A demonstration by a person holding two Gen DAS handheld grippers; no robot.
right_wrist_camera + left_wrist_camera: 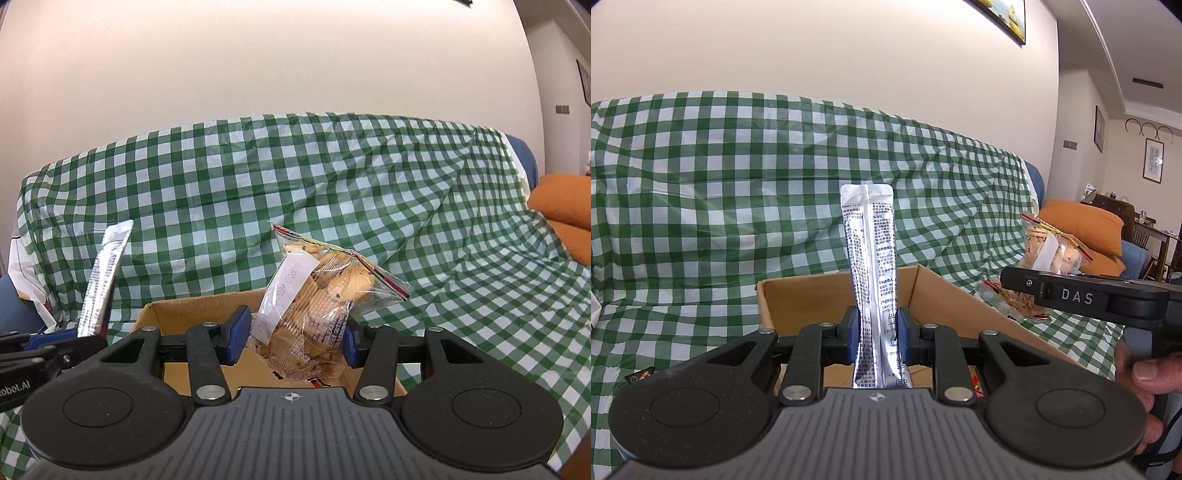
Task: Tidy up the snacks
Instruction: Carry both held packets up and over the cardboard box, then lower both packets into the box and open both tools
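A silver stick sachet with black print stands upright between the blue pads of my left gripper, which is shut on it above an open cardboard box. The same sachet shows at the left of the right wrist view. My right gripper is shut on a clear zip bag of biscuits with a white label, held over the box. In the left wrist view that bag sits ahead of the right gripper's black finger.
A green-and-white checked cloth covers the sofa behind and around the box. Another snack packet lies on the cloth right of the box. An orange cushion sits at the far right. A person's hand holds the right gripper.
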